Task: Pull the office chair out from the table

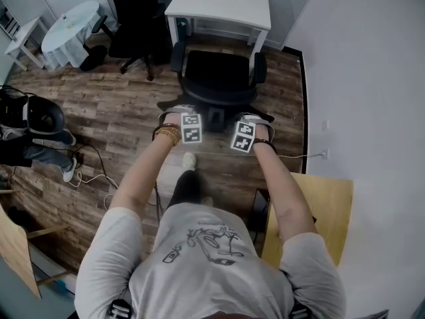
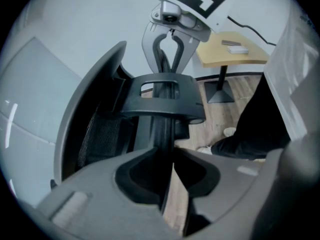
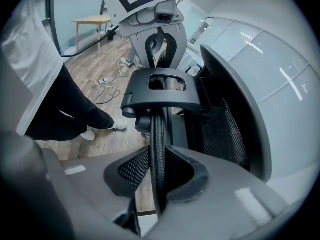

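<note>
**Chair [image 1: 219,78] held by its backrest, a gripper on each side**

The left gripper [image 2: 169,156] has its jaws closed narrow on the rim [image 2: 163,129] at the top of the backrest. The dark edge runs up between the pads. The right gripper [image 3: 159,166] is clamped on that rim in the same way, with mesh showing beside the edge. Both grippers point steeply down. Each one sees the other across a black bracket [image 2: 162,96] fixed at the middle of the backrest's top. In the head view the two marker cubes sit side by side, near each other, at the ends of the person's outstretched forearms.

The chair stands just in front of the white table [image 1: 229,2], with its seat and armrests toward the table and its backrest toward the person. Most of the seat shows clear of the tabletop.

The floor [image 1: 119,105] is wood plank. A second black chair [image 1: 133,8] stands left of the table, near a round table [image 1: 70,25]. A wooden tabletop [image 1: 329,208] is at the person's right. A cable [image 1: 93,175] lies on the floor to the left.
</note>
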Demonstrator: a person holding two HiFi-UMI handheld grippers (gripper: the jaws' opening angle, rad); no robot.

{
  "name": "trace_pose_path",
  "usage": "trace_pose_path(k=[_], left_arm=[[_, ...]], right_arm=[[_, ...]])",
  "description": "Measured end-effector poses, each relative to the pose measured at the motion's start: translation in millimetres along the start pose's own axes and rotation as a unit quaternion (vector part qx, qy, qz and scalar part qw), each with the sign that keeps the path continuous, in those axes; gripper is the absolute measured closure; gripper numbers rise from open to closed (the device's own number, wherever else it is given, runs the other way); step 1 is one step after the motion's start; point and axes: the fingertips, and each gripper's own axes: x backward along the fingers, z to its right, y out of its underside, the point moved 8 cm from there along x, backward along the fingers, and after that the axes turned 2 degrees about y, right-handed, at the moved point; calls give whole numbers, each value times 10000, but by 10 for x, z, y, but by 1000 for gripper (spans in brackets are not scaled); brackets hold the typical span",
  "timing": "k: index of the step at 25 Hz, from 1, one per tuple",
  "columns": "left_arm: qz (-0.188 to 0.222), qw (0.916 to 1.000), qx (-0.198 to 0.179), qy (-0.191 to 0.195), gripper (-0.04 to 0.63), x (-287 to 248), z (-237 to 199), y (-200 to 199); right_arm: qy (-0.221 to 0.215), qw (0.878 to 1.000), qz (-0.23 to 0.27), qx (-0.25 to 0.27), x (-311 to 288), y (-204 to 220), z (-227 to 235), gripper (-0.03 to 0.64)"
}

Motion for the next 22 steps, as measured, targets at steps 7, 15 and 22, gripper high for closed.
trace_pose_path(k=[7, 15, 22], left_arm=[[25, 10000, -48, 7, 508, 125, 294, -30], [97, 9999, -126, -23, 508, 207, 569, -59], [179, 9997, -126, -71, 506, 250, 713, -16]], right_arm=[[-32, 10000, -33, -9, 164, -32, -286, 522], [-64, 10000, -25, -15, 285, -33, -552, 522], [-41, 9999, 10, -107, 334, -84, -708, 522]])
